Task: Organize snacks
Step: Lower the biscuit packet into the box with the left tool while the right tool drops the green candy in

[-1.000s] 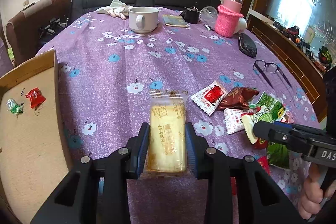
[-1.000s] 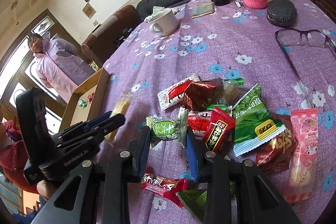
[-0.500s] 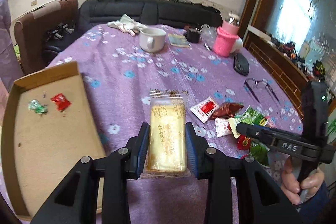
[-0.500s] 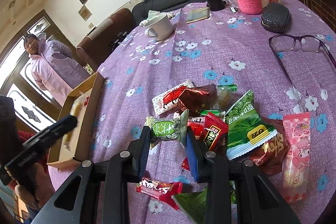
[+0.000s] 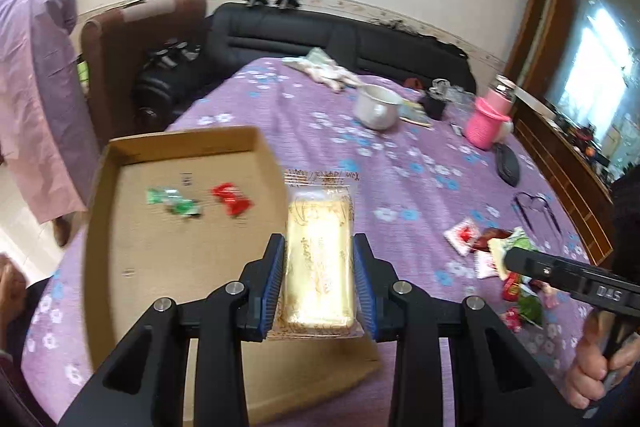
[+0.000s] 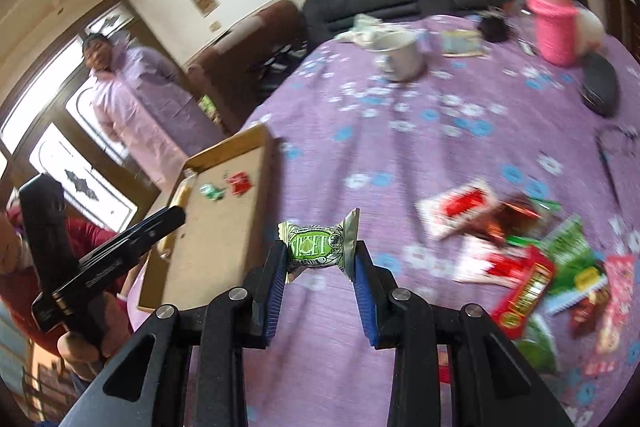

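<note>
Both wrist views downward, sharing cardboard tray [image 5: 120,267]

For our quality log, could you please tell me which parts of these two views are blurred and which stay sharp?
Left wrist view: yellow biscuit packet fairly sharp, box candies smeared, window glare at right. Right wrist view: green sweet crisp, tablecloth and snack pile motion-blurred.

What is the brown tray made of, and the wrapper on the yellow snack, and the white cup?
The brown tray looks like plain cardboard: matte tan, with thin folded walls. The yellow snack sits in clear, shiny plastic film, with glints and a crimped top edge. The white cup looks like glazed ceramic, smooth and thick-rimmed, though enamel is possible.
</note>
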Demonstrator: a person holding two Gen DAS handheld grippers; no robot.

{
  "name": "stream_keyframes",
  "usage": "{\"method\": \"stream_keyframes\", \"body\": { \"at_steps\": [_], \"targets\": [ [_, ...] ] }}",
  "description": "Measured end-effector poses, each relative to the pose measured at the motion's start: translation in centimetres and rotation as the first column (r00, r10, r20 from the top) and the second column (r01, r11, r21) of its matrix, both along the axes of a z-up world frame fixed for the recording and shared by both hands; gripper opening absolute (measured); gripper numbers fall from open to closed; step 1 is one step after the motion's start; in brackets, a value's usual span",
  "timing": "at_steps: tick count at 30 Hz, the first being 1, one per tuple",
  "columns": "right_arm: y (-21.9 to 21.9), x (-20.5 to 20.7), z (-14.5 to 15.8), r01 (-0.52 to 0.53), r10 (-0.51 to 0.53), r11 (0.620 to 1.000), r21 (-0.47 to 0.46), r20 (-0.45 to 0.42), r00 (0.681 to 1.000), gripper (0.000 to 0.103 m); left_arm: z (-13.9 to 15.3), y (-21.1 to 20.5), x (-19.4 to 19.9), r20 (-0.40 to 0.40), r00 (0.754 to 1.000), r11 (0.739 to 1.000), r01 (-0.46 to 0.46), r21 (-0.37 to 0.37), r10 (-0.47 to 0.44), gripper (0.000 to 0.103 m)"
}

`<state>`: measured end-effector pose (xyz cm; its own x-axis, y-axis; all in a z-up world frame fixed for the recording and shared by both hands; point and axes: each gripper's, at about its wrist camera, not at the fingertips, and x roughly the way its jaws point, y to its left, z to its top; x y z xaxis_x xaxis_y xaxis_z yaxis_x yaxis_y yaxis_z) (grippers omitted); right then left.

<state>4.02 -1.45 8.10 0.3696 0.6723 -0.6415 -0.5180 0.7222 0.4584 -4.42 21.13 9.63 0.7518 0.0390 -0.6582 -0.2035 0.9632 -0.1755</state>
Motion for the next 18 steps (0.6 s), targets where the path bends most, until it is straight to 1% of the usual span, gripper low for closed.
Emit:
{"method": "stream_keyframes", "body": {
  "at_steps": [5, 9, 13, 16, 18],
  "targets": [
    [5.5, -0.3, 0.9, -0.073, 0.073, 0.997, -0.018, -0.009, 0.997, 0.035, -0.6, 4.1, -0.6, -0.046, 0.996, 0.997, -0.080, 0.023, 0.081, 0.033],
    [9.6, 0.1, 0.8, -0.119, 0.117, 0.992, -0.045, -0.026, 0.993, 0.035, -1.7, 7.4, -0.1, -0.110, 0.985, 0.991, -0.130, 0.029, 0.132, 0.033],
    [13.6, 1.1, 0.1, -0.152, 0.147, 0.986, -0.061, -0.076, 0.986, 0.035, -2.9, 9.9, 0.9, -0.170, 0.973, 0.987, -0.154, 0.037, 0.158, 0.033],
    [16.3, 1.9, -0.9, -0.166, 0.157, 0.983, -0.078, -0.117, 0.981, 0.035, -3.7, 10.7, 2.0, -0.203, 0.966, 0.987, -0.154, 0.037, 0.158, 0.033],
    [18.2, 2.3, -1.7, -0.173, 0.159, 0.979, -0.109, -0.127, 0.979, 0.035, -4.1, 10.9, 2.5, -0.222, 0.961, 0.986, -0.157, 0.048, 0.164, 0.033]
  ]
}}
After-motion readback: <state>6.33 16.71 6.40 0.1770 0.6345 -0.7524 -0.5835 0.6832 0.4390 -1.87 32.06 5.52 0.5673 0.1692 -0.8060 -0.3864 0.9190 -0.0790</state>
